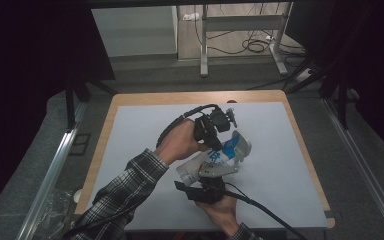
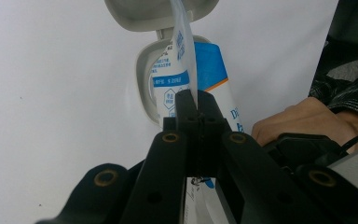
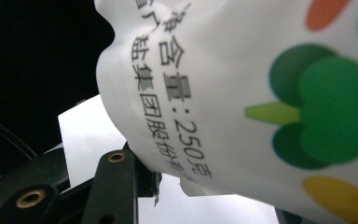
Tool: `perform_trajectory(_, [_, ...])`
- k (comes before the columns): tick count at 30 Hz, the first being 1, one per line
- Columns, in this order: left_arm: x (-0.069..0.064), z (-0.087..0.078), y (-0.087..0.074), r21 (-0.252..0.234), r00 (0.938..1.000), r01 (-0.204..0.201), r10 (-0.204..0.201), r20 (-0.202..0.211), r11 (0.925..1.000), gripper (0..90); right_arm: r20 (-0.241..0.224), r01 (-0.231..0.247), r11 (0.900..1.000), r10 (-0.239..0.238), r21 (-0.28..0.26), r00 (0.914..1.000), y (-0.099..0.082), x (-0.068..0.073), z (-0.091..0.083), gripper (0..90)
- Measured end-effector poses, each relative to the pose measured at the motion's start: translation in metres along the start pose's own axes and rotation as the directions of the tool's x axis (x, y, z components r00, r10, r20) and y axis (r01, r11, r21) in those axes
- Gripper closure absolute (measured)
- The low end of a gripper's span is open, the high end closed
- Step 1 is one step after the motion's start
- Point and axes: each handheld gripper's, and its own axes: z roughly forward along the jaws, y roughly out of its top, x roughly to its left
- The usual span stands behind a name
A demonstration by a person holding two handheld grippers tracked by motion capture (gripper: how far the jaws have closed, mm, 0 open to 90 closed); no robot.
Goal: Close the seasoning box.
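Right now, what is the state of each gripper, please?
Left gripper: closed on the top edge of the bag.
Right gripper: holding the same bag's lower end.

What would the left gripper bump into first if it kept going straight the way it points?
Probably the grey flip-top container: the left gripper, its jaws shut on a white-and-blue printed pouch, points at the open mouth just beyond its tips. Depth there is hard to judge.

Wooden-edged table [image 1: 130, 99] with pale grey mat [image 1: 145, 130]; beyond it a metal desk frame [image 1: 240, 22], loose floor cables [image 1: 252, 46], white cabinet [image 1: 132, 30].
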Motion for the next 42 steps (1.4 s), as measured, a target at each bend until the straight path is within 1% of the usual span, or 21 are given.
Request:
perform_trajectory(14, [-0.0008, 0.0005, 0.0013, 0.000, 1.0000, 0.001, -0.001, -0.004, 1.0000, 90.0, -0.008, 0.000, 1.0000, 0.000, -0.007, 1.0000, 0.0009, 0.0008, -0.0013, 55.7])
perform_trajectory(16, [-0.0010, 0.0008, 0.0014, 0.000, 1.0000, 0.002, -0.002, -0.004, 1.0000, 90.0, -0.012, -0.007, 1.0000, 0.007, -0.006, 0.9999, 0.0012, 0.0015, -0.0018, 55.7])
perform_trajectory(17, [-0.0009, 0.0009, 0.0015, 0.000, 1.0000, 0.001, -0.001, -0.004, 1.0000, 90.0, -0.011, 0.000, 1.0000, 0.000, -0.009, 0.9999, 0.0011, 0.0013, -0.0015, 55.7])
perform_trajectory(24, [-0.0004, 0.0014, 0.0022, 0.003, 1.0000, -0.002, 0.002, -0.004, 1.0000, 90.0, -0.010, 0.002, 0.9999, -0.002, -0.012, 0.9999, 0.0014, 0.0012, -0.0016, 55.7])
perform_trajectory(42, [-0.0005, 0.0036, 0.0031, 0.008, 1.0000, 0.003, -0.003, -0.004, 1.0000, 90.0, -0.016, 0.002, 0.9999, -0.002, -0.015, 0.9999, 0.0017, 0.0018, -0.0019, 55.8])
